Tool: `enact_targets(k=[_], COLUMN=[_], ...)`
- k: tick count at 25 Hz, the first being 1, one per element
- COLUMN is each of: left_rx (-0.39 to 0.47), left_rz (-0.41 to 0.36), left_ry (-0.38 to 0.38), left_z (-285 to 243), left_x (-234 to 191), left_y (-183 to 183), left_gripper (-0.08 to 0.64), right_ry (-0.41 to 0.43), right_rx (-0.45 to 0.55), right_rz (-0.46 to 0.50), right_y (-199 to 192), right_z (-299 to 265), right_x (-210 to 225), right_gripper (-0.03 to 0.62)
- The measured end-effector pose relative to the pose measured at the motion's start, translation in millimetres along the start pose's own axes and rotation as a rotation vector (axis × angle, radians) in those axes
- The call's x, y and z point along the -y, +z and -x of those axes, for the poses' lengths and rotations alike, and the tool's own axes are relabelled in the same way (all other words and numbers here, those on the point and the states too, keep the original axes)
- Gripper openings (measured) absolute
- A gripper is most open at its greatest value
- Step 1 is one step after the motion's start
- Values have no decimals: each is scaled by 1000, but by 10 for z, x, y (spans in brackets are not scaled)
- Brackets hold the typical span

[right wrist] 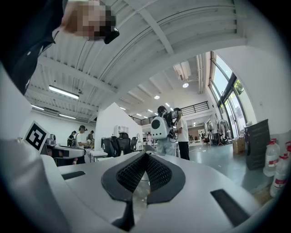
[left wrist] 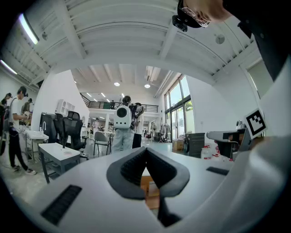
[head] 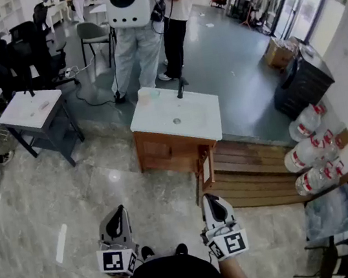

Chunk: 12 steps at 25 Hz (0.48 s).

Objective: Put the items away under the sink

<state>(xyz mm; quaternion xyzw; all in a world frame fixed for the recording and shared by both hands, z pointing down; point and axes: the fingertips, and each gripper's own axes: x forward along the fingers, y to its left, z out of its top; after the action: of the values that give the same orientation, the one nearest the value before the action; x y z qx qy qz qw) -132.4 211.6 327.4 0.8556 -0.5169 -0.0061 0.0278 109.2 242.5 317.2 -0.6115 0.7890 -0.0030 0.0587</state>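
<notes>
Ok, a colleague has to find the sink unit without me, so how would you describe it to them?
On the pale marbled floor, just before the grey floor starts, the sink unit stands alone beside a low wooden platform. Unlike the grey-framed table further left in the head view, it has a brown wooden body, a white basin top and a black tap.

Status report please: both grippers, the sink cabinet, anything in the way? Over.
Left gripper shut, empty; right gripper shut, empty. Sink cabinet ahead, door ajar, not reached. Only bare floor between.
</notes>
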Motion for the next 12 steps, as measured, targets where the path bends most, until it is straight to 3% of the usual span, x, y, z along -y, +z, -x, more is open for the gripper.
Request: enact_targets(k=[12], left_rx=[-10], left_rz=[4], left_ry=[0], left_z=[21], left_x=[-35], left_y=[-22], left_gripper=[8], right_ry=[-3], right_rx=[-4], right_rz=[-1], right_y=[-15], right_z=[-10], right_x=[-41], right_gripper=[11])
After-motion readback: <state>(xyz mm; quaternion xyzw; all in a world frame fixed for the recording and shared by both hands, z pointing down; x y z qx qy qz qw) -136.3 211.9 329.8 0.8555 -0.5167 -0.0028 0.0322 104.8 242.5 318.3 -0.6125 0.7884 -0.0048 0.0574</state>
